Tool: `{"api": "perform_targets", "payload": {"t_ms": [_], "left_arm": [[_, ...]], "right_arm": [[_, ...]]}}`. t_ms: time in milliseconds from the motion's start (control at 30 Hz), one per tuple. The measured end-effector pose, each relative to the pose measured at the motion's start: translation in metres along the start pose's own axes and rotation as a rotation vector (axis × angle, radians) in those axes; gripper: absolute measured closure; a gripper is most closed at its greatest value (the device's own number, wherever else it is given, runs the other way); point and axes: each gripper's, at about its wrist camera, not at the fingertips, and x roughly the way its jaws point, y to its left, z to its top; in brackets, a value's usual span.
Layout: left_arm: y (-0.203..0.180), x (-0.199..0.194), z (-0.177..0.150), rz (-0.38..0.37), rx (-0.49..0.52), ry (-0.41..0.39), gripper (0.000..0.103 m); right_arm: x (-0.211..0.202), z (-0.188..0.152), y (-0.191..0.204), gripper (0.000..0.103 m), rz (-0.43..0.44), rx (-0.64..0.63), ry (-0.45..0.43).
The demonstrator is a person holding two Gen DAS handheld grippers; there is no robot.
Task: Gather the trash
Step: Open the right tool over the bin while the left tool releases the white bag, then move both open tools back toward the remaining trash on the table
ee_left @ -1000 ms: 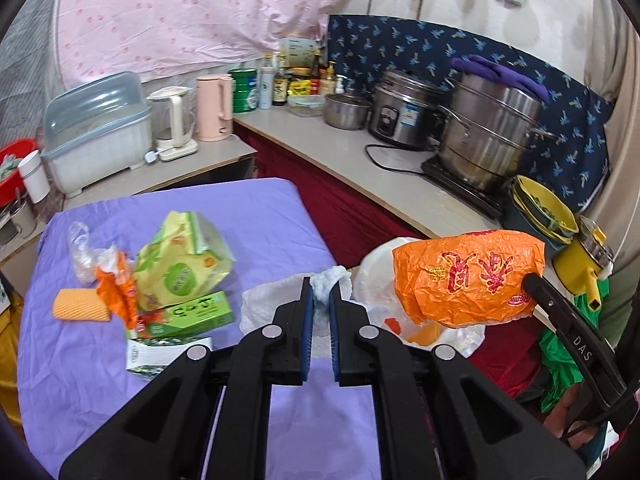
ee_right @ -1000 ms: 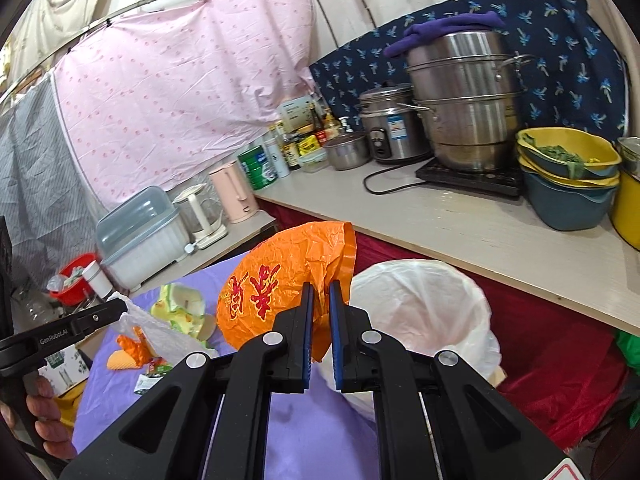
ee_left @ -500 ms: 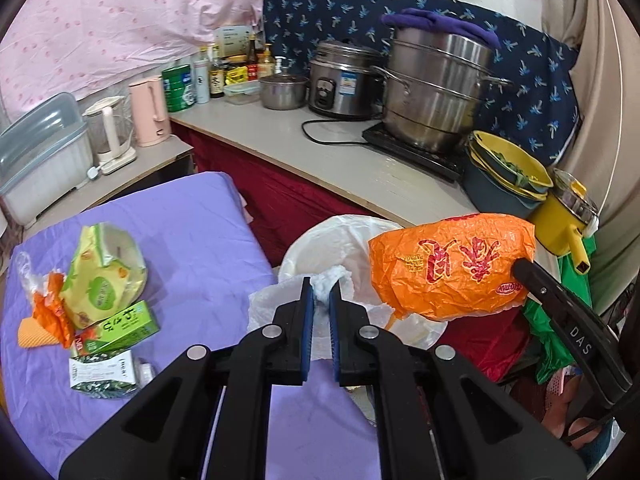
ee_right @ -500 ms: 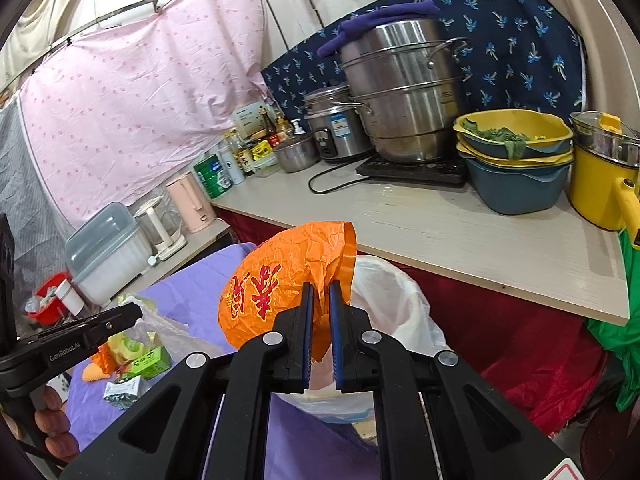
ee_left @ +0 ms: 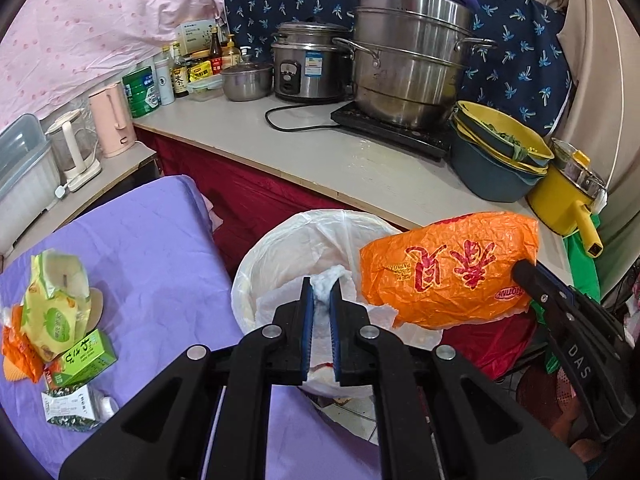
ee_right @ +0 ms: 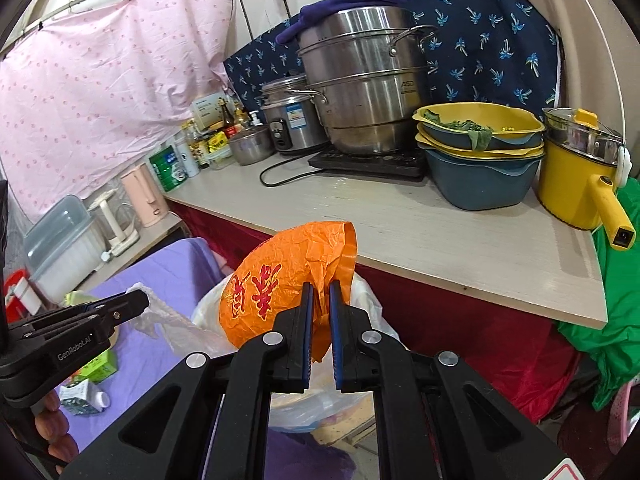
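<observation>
My left gripper point(ee_left: 322, 292) is shut on a crumpled clear plastic bag point(ee_left: 326, 278) and holds it over the white-lined trash bin point(ee_left: 272, 248). My right gripper point(ee_right: 320, 294) is shut on an orange plastic bag with red print point(ee_right: 272, 280), held above the same bin point(ee_right: 368, 300); the bag also shows in the left wrist view point(ee_left: 444, 268). More trash lies on the purple table point(ee_left: 152, 240): a yellow-green snack bag point(ee_left: 52, 308), a green carton point(ee_left: 86, 356), an orange wrapper point(ee_left: 18, 348) and a small packet point(ee_left: 68, 408).
A kitchen counter point(ee_left: 340, 160) runs behind the bin with a steel steamer pot point(ee_left: 408, 68), rice cooker point(ee_left: 308, 68), stacked basins point(ee_left: 496, 152), a yellow pot point(ee_left: 568, 192), bottles and a pink kettle point(ee_left: 112, 120). Green and red bags lie on the floor at right.
Both grippers have moved right from over the table to above the bin, carrying the clear bag and the orange bag. The table trash has shifted left in view.
</observation>
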Motion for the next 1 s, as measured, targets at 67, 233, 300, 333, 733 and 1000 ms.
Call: {"api": "perform_targets", "payload": {"t_ms": [67,233,300,333,733,1000], "left_arm": [[-0.003,0.008,0.003,0.003,0.005,0.009,0.095],[-0.005,0.028,0.007,0.015,0.014,0.021,0.094],[-0.005,0.034,0.007,0.016,0.019,0.028,0.093],[-0.005,0.037,0.007,0.02,0.021,0.032,0.091],[0.015,0.03,-0.004,0.117,-0.029,0.032,0.036],[0.033,0.011,-0.019,0.166,-0.068,0.045,0.034]], "right_arm": [[0.009,0.0,-0.001,0.095,-0.003,0.005,0.011],[0.032,0.0,0.001,0.095,0.002,0.011,0.045],[0.042,-0.002,0.004,0.095,0.013,0.008,0.062],[0.047,-0.002,0.006,0.094,0.016,0.005,0.074],[0.044,-0.009,0.016,0.065,0.08,0.015,0.092],[0.022,-0.015,0.023,0.054,0.103,-0.001,0.09]]}}
